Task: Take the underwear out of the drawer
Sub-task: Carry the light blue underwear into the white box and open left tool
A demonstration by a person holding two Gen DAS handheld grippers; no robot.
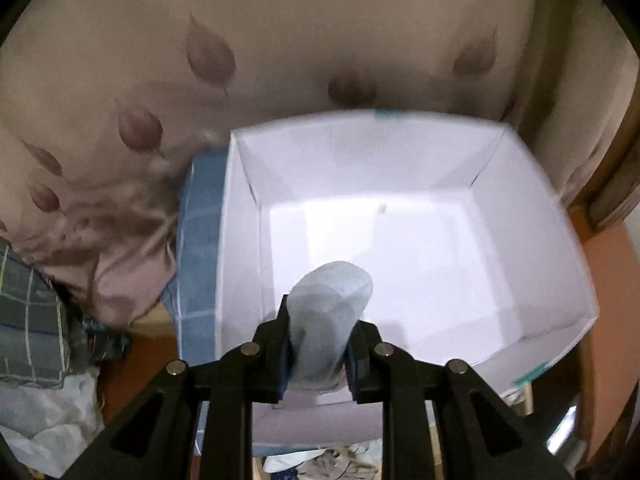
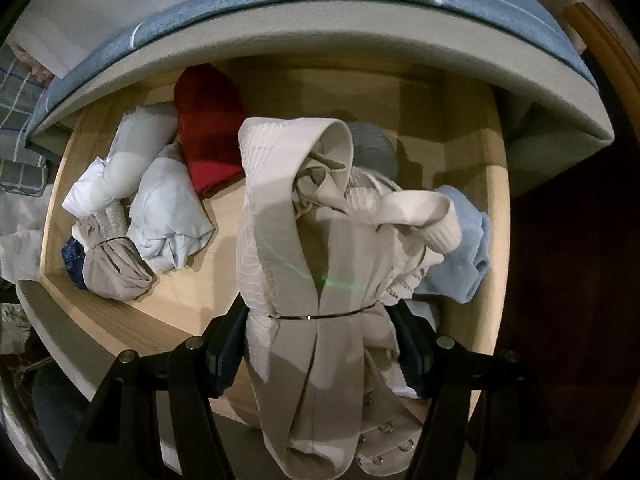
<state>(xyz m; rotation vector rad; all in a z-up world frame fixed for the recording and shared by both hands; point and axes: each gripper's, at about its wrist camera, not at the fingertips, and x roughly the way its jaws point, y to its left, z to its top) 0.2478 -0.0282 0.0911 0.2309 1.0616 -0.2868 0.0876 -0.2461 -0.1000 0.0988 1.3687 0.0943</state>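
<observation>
Left claw [image 1: 318, 354] clamped on pale blue rolled underwear [image 1: 330, 312] above white box [image 1: 532, 216]; right claw [image 2: 320, 344] gripping beige bra [image 2: 316, 280] over wooden drawer [image 2: 192, 300].

White box [image 1: 240, 216] on blue checked mat [image 1: 200, 216]; floral pink bedding [image 1: 280, 40] behind.

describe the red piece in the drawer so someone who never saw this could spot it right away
Look into the open wooden drawer in the right wrist view, toward its far left corner under the overhanging grey ledge. The red garment lies rolled there, next to the pale white rolls. It is the only strongly coloured item; everything around it is white, beige or light blue.
</observation>
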